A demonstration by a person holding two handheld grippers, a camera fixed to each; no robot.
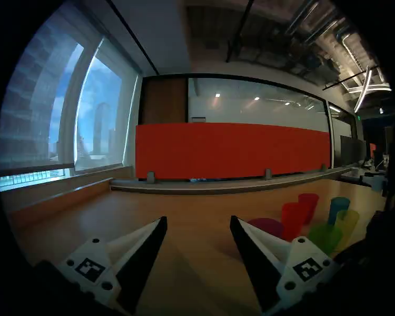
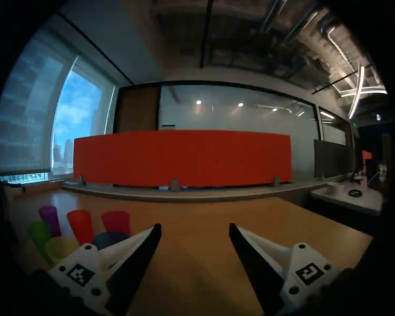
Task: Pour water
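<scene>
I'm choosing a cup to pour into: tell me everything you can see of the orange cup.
The orange cup looks like translucent plastic, plain, wider at the top than at the base. It stands upright on the wooden table, between a purple cup and a red cup. Whether it touches them, or holds anything, cannot be told.

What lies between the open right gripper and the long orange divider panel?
Only bare wooden tabletop, in the right gripper view; coloured plastic cups stand off left.
</scene>
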